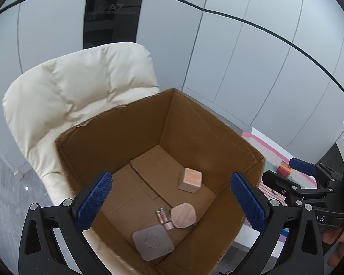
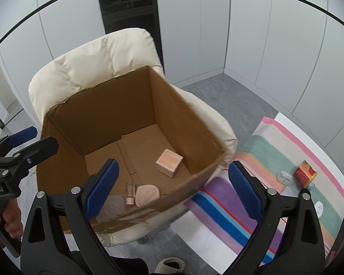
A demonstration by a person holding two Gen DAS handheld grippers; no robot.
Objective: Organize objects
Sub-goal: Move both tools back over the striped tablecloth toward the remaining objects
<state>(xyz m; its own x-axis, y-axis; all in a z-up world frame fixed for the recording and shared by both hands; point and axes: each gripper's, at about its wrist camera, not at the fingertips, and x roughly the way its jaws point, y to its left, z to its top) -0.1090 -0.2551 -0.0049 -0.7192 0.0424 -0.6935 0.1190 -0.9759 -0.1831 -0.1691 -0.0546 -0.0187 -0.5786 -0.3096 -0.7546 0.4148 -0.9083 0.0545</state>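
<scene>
A brown cardboard box [image 1: 107, 142] [image 2: 64, 119] stands open on a cream padded chair [image 1: 64, 87] [image 2: 103, 52]. Inside lie a small pink box [image 1: 190, 180] [image 2: 169, 162], a pink oval compact [image 1: 183, 215] [image 2: 146, 194], a small clear bottle [image 1: 164, 215] [image 2: 130, 193] and a grey square pad [image 1: 152, 243] [image 2: 112, 207]. My left gripper [image 1: 172, 206] is open and empty above the box. My right gripper [image 2: 174, 192] is open and empty over the box's near right rim. A red can [image 2: 306, 174] [image 1: 284, 167] and a clear round lid [image 2: 284, 177] lie on the striped cloth [image 2: 263, 155].
The striped cloth covers a white table [image 2: 314, 137] to the right of the chair. Grey floor [image 2: 229, 100] and white wall panels [image 2: 275, 45] lie beyond. A beige slipper [image 2: 169, 265] sits on the floor below the chair.
</scene>
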